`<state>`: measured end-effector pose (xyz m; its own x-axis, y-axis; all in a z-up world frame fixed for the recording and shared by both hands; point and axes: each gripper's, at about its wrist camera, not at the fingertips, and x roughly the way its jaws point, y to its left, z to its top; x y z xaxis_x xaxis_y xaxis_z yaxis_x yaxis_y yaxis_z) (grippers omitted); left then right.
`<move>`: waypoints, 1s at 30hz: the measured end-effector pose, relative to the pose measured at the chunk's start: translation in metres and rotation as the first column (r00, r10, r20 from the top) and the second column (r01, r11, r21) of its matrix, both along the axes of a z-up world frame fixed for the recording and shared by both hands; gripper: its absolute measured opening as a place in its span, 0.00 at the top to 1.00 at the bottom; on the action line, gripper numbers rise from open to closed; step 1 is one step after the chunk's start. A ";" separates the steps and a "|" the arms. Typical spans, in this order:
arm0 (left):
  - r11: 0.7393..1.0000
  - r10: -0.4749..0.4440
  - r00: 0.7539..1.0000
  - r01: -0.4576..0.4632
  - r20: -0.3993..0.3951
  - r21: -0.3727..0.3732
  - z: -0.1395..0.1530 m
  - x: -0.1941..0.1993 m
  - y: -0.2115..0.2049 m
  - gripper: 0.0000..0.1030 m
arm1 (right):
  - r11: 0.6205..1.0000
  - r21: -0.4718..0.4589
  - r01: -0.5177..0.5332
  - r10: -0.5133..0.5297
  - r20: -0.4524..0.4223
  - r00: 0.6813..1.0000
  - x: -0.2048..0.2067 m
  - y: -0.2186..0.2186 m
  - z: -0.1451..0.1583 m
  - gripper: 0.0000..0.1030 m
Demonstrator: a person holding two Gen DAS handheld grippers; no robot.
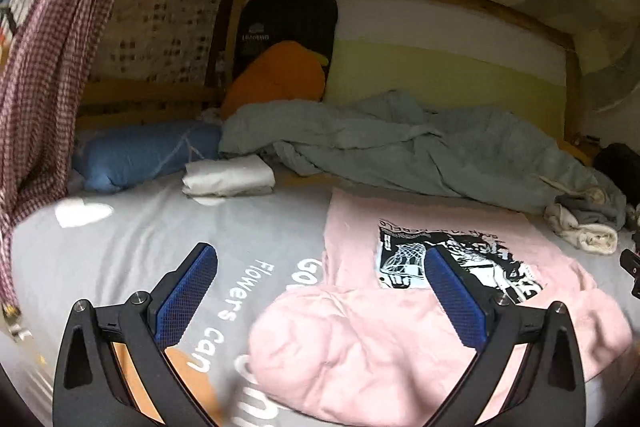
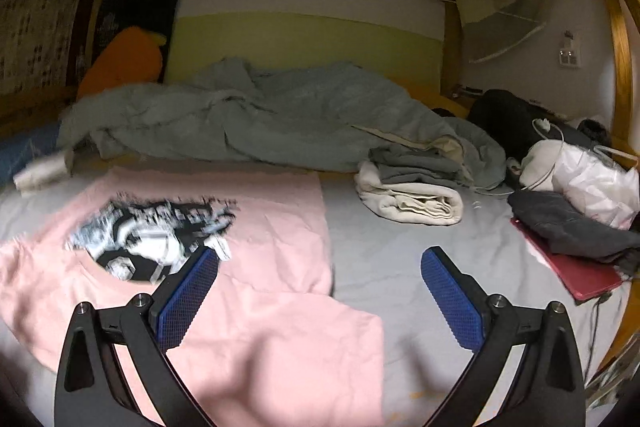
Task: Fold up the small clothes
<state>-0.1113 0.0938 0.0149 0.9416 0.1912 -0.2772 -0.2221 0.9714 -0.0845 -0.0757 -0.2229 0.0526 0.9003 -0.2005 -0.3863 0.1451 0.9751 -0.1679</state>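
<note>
A pink T-shirt point(image 1: 400, 343) with a black-and-white print lies on the grey bed sheet point(image 1: 132, 247), its near part doubled over into a rumpled fold. My left gripper point(image 1: 320, 259) hangs wide open above the shirt's left edge, nothing between its blue pads point(image 1: 188, 295). In the right wrist view the same pink T-shirt point(image 2: 260, 267) spreads left of centre. My right gripper point(image 2: 320, 259) stands wide open over the shirt's right edge, holding nothing. A tip of the right gripper shows at the right edge of the left wrist view.
A crumpled grey-green duvet point(image 1: 400, 147) runs across the back of the bed. A folded white cloth point(image 1: 228, 179) and a blue pillow point(image 1: 136, 155) lie back left. Rolled cream and grey clothes point(image 2: 412, 195), a dark garment on a red flat item point(image 2: 580, 267) and a white bag point(image 2: 580, 179) sit right. A checked curtain point(image 1: 44, 67) hangs left.
</note>
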 end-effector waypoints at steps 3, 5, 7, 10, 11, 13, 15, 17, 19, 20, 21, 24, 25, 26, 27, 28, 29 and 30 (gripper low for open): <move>0.997 -0.048 0.998 0.050 -0.032 0.051 -0.003 -0.004 -0.009 0.00 | 0.993 -0.080 0.084 -0.084 0.010 0.996 -0.004 0.001 -0.008 0.01; 0.997 -0.050 0.997 0.052 -0.052 0.048 -0.009 -0.009 -0.009 0.00 | 0.988 -0.102 0.119 -0.116 0.034 0.993 -0.007 0.001 -0.011 0.01; 1.000 -0.018 0.997 0.018 -0.077 0.006 -0.018 -0.009 -0.003 0.00 | 0.986 -0.104 0.132 -0.129 0.038 0.991 -0.011 0.000 -0.010 0.01; 0.994 0.009 0.988 -0.025 -0.151 -0.104 -0.031 -0.004 0.014 0.00 | 0.984 -0.086 0.155 -0.152 0.045 0.987 -0.012 -0.003 -0.007 0.01; 0.989 0.022 0.987 -0.045 -0.159 -0.141 -0.035 -0.007 0.019 0.00 | 0.985 -0.079 0.157 -0.154 0.038 0.987 -0.012 -0.004 -0.007 0.01; 0.972 0.046 0.982 -0.086 -0.181 -0.219 -0.042 -0.014 0.030 0.00 | 0.983 -0.055 0.174 -0.172 0.027 0.985 -0.015 -0.005 -0.007 0.01; 0.951 0.051 0.969 -0.120 -0.241 -0.286 -0.056 -0.019 0.036 0.00 | 0.985 -0.019 0.170 -0.170 0.009 0.985 -0.019 -0.007 -0.010 0.01; 0.936 0.017 0.962 -0.111 -0.271 -0.334 -0.069 -0.021 0.036 0.00 | 0.987 0.014 0.160 -0.159 -0.046 0.986 -0.014 -0.010 -0.015 0.01; 0.934 -0.029 0.960 -0.073 -0.279 -0.348 -0.074 -0.019 0.029 0.03 | 0.982 0.038 0.184 -0.180 -0.097 0.979 -0.008 -0.016 -0.022 0.01; 0.937 -0.054 0.960 -0.046 -0.275 -0.345 -0.072 -0.017 0.024 0.09 | 0.977 0.071 0.201 -0.193 -0.110 0.975 -0.007 -0.023 -0.024 0.01; 0.941 -0.092 0.960 -0.004 -0.265 -0.338 -0.070 -0.015 0.018 0.12 | 0.973 0.094 0.212 -0.201 -0.118 0.972 -0.007 -0.027 -0.025 0.01; 0.949 -0.137 0.949 0.043 -0.285 -0.312 -0.069 -0.008 0.001 0.23 | 0.952 0.200 0.232 -0.207 -0.135 0.969 -0.012 -0.042 -0.029 0.01; 0.956 -0.114 0.945 0.020 -0.307 -0.292 -0.071 -0.005 -0.002 0.25 | 0.944 0.244 0.224 -0.197 -0.128 0.972 -0.016 -0.046 -0.029 0.01; 0.957 -0.104 0.943 0.007 -0.318 -0.291 -0.073 -0.002 -0.003 0.27 | 0.936 0.281 0.211 -0.185 -0.118 0.976 -0.019 -0.048 -0.028 0.01; 0.954 -0.096 0.941 -0.006 -0.324 -0.299 -0.075 0.000 -0.003 0.27 | 0.927 0.323 0.190 -0.165 -0.105 0.981 -0.023 -0.049 -0.027 0.01; 0.951 -0.091 0.943 -0.013 -0.321 -0.309 -0.074 0.001 -0.001 0.27 | 0.922 0.349 0.170 -0.147 -0.091 0.985 -0.026 -0.049 -0.025 0.01; 0.948 -0.091 0.944 -0.016 -0.317 -0.319 -0.074 0.002 0.001 0.28 | 0.921 0.355 0.160 -0.142 -0.077 0.987 -0.030 -0.048 -0.024 0.01; 0.944 -0.093 0.944 -0.017 -0.315 -0.330 -0.074 0.004 0.002 0.28 | 0.922 0.348 0.170 -0.158 -0.063 0.985 -0.034 -0.046 -0.024 0.01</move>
